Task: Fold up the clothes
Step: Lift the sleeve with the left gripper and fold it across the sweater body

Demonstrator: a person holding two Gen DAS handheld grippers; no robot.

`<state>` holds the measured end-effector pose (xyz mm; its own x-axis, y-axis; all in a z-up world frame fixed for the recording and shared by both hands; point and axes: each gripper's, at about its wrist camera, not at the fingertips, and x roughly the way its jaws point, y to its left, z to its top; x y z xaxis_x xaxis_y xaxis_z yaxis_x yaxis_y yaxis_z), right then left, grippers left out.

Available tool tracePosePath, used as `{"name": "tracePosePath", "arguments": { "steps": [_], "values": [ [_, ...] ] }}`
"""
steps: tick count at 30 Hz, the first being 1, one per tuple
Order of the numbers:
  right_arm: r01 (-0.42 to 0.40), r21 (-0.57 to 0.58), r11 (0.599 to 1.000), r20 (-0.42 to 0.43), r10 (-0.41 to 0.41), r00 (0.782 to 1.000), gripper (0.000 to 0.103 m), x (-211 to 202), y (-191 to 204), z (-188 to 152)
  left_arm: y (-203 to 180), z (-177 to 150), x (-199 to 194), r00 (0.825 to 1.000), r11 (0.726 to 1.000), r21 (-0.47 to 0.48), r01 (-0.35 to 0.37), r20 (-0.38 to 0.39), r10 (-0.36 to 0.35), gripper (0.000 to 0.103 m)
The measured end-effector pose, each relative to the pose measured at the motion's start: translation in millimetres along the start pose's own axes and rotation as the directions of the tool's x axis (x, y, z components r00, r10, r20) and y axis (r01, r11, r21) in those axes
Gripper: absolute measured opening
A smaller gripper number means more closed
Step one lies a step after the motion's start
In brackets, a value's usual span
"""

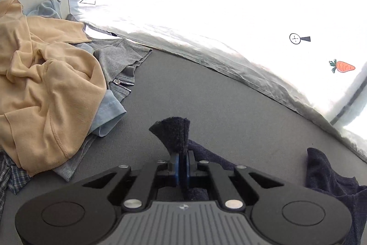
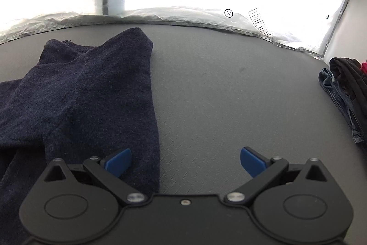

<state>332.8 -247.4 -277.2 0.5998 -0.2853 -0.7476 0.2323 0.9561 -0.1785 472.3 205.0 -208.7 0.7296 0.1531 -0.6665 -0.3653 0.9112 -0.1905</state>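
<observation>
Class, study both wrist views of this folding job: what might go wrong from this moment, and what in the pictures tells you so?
1. The left gripper pinches only a small tuft of the navy garment; it may slip out when pulled.
2. The right gripper is open with one finger over the garment's edge and one over bare table, so closing may miss the cloth.
3. The unfolded pile lies close by and might get dragged.

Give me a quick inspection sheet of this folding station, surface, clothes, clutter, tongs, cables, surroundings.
Surface: grey mat, bare in the middle.
Job's things: navy garment spread out, one corner lifted.
Clutter: heap with tan shirt, grey zipped garment, light blue garment, plaid cloth; jeans under dark clothing.
Tongs: left tongs shut on navy garment; right tongs open.
Cables: nothing seen.
Surroundings: bright white printed sheet.
</observation>
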Motion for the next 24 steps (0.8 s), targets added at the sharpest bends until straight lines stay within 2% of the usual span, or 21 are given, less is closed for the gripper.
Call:
{"name": "tracePosePath", "arguments": {
  "steps": [2, 4, 6, 8, 11, 14, 16, 17, 18, 20, 24],
  "values": [
    [0.002, 0.001, 1.0, 0.01, -0.002, 1.0, 0.103, -4.2, -2.5, -0.4, -16.2, 30.9, -18.8, 0.994, 0.998, 0.008, 0.064, 0.093, -0.065, 0.006],
    [-0.001, 0.005, 1.0, 0.019, 0.001, 1.0, 0.103, -8.9, -5.0, -1.0, -35.6, 62.3, -39.4, 0.972, 0.991, 0.031, 0.129, 0.193, -0.132, 0.006],
    [-0.01, 0.013, 1.0, 0.031, 0.01, 0.999, 0.103, -15.4, -7.7, -3.1, -52.6, 83.8, -53.7, 0.948, 0.982, 0.071, 0.172, 0.258, -0.185, 0.006],
    [-0.028, 0.018, 0.999, 0.041, 0.027, 0.999, 0.103, -20.4, -8.3, -4.8, -65.0, 93.9, -58.2, 0.934, 0.976, 0.107, 0.19, 0.287, -0.213, 0.006],
    [-0.064, 0.025, 0.998, 0.037, 0.063, 0.997, 0.103, -25.4, -6.5, -8.9, -75.7, 91.5, -42.2, 0.948, 0.979, 0.136, 0.151, 0.261, -0.182, 0.006],
    [-0.117, 0.003, 0.993, 0.008, 0.117, 0.993, 0.103, -26.4, 0.6, -16.3, -65.9, 77.6, -23.6, 0.97, 0.987, 0.092, 0.133, 0.193, -0.149, 0.006],
    [-0.153, -0.038, 0.988, -0.09, 0.149, 0.985, 0.103, -14.7, 10.4, -22.5, -51.7, 65.2, -16.2, 0.979, 0.99, 0.04, 0.138, 0.146, -0.142, 0.006],
    [-0.153, -0.053, 0.987, -0.151, 0.143, 0.978, 0.103, -5.2, 15.9, -27.6, -47.3, 59.5, -17.4, 0.98, 0.99, 0.041, 0.135, 0.14, -0.14, 0.006],
    [-0.157, -0.044, 0.987, -0.174, 0.147, 0.974, 0.103, 0.4, 17.4, -31.8, -43.2, 54.0, -19.8, 0.981, 0.99, 0.048, 0.132, 0.137, -0.137, 0.006],
    [-0.169, -0.012, 0.986, -0.175, 0.164, 0.971, 0.103, 4.4, 16.0, -35.6, -37.9, 44.1, -25.6, 0.981, 0.989, 0.066, 0.129, 0.135, -0.137, 0.006],
    [-0.176, -0.021, 0.984, -0.189, 0.168, 0.967, 0.103, 4.2, 15.4, -32.4, -37.8, 19.8, -51.4, 0.974, 0.98, 0.114, 0.164, 0.135, -0.179, 0.006]
  ]
}}
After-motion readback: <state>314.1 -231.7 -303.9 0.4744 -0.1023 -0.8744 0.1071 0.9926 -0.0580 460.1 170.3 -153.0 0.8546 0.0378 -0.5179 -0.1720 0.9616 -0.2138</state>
